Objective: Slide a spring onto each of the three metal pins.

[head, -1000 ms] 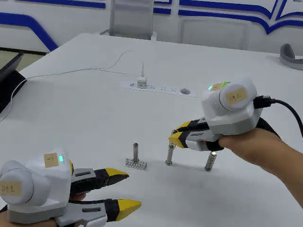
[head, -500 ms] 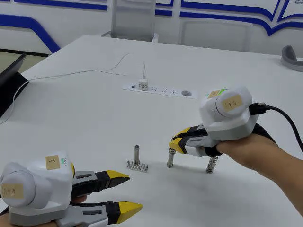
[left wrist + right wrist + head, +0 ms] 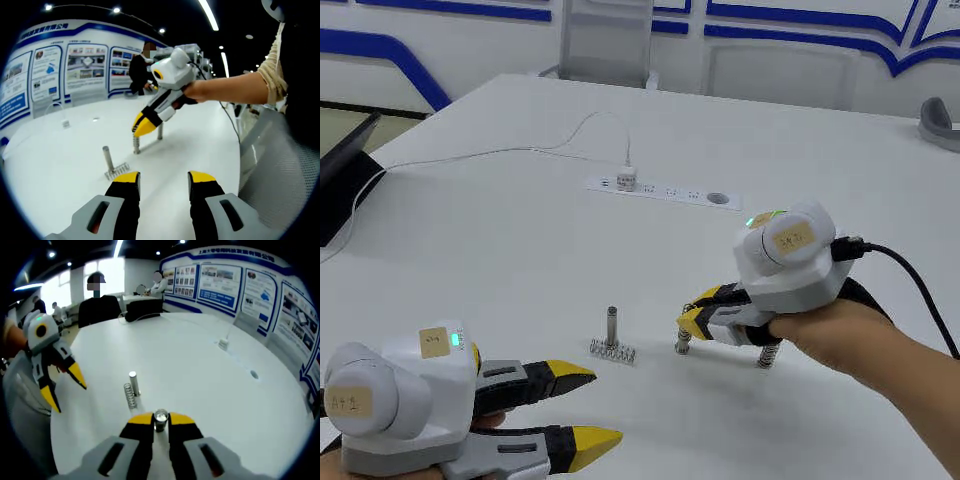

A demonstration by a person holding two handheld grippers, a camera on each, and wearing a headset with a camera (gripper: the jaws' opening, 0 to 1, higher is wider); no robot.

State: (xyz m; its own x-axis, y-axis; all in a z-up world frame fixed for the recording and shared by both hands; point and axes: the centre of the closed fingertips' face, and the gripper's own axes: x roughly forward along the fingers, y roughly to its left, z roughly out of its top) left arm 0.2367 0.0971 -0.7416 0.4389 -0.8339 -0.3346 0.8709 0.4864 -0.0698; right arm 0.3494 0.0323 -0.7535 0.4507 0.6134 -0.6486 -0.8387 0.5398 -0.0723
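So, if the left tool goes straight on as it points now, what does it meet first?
Likely the farthest pin below the right tool; the loose spring and bare pin sit left of that line. Depth is unclear.

left claw (image 3: pixel 605 405) yellow-black | pin (image 3: pixel 612 322) grey | table (image 3: pixel 520 230) white

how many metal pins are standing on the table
3. A bare steel pin stands left, a loose coil spring lying at its base; a second pin sits between the right gripper's jaws; a third pin, spring-covered, stands right, partly behind that gripper.
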